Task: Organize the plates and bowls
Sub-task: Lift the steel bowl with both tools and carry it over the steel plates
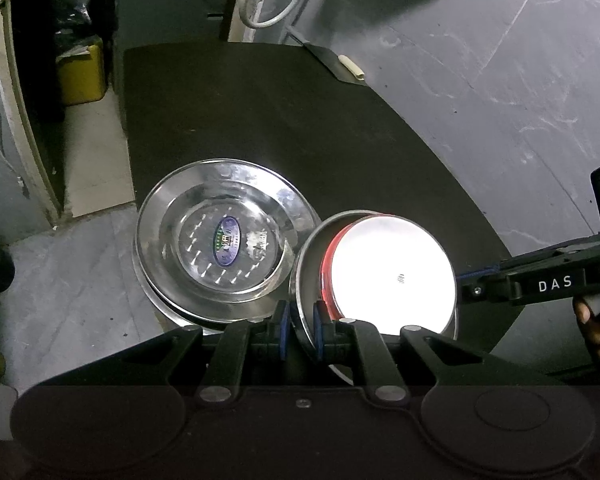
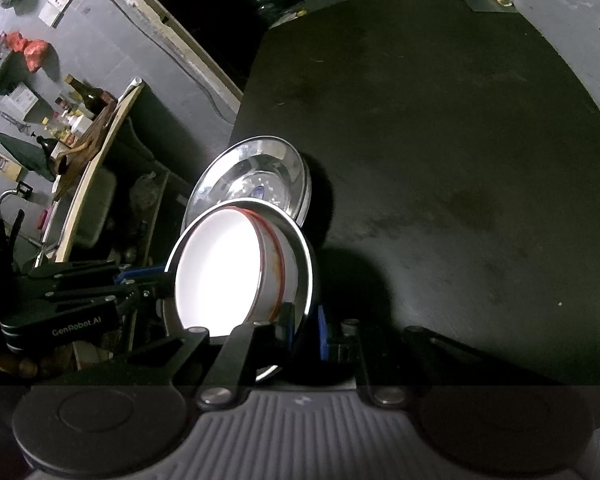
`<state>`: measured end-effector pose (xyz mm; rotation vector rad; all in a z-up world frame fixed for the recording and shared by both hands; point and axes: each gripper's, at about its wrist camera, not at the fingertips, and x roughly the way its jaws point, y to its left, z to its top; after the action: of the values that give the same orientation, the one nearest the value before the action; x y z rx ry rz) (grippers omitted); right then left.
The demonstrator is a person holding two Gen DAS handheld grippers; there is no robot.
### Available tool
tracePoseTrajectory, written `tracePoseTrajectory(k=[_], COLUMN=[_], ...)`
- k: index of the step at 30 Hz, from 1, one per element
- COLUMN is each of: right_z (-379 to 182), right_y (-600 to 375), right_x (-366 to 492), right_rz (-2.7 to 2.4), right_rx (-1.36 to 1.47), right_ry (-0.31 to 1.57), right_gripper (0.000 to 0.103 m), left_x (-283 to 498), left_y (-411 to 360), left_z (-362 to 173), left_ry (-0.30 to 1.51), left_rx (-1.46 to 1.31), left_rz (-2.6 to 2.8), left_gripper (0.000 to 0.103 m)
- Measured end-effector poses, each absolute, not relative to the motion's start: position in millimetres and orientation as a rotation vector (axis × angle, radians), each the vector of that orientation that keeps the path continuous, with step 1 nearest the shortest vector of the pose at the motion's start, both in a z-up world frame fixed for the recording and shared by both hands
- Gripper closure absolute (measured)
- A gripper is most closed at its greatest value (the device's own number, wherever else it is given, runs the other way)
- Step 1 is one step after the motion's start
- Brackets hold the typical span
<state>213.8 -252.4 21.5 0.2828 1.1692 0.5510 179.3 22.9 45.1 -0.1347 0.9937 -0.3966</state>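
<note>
A steel plate (image 1: 305, 264) carries a white bowl with a red band (image 1: 396, 276) and is gripped from both sides. My left gripper (image 1: 301, 332) is shut on the plate's near rim, which sits between the blue pads. My right gripper (image 2: 305, 330) is shut on the opposite rim (image 2: 307, 268); in the left wrist view it reaches in from the right (image 1: 466, 280). The bowl (image 2: 220, 268) glares bright white. Just left, a stack of steel plates (image 1: 224, 240) with a sticker in the top one rests on the black table (image 1: 260, 120). The held plate's edge overlaps the stack (image 2: 256, 172).
The stack sits at the table's left edge, with grey floor below. A cream-handled tool (image 1: 352, 67) lies at the far corner. A yellow container (image 1: 82, 76) stands beyond the table, and a shelf of bottles (image 2: 76, 108) is off to the left. A hand (image 1: 596, 320) holds the right gripper.
</note>
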Motion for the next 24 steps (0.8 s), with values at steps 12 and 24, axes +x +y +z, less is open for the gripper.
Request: tracePoseTrajectory(k=[12, 24], right_z=[27, 32], right_y=[-247, -235], right_x=[221, 235], right_rz=[0.574, 0.597], right_rx=[0.274, 0.260], right_ry=[1.154, 1.151], right_gripper=[0.090, 0.090], left_x=[180, 188], left_y=[29, 39], left_z=[49, 53], left_ry=[0.977, 0.972], left_rx=[-0.148, -0.169], left_rz=[-0.366, -0.327], left_gripper=[0.092, 0.092])
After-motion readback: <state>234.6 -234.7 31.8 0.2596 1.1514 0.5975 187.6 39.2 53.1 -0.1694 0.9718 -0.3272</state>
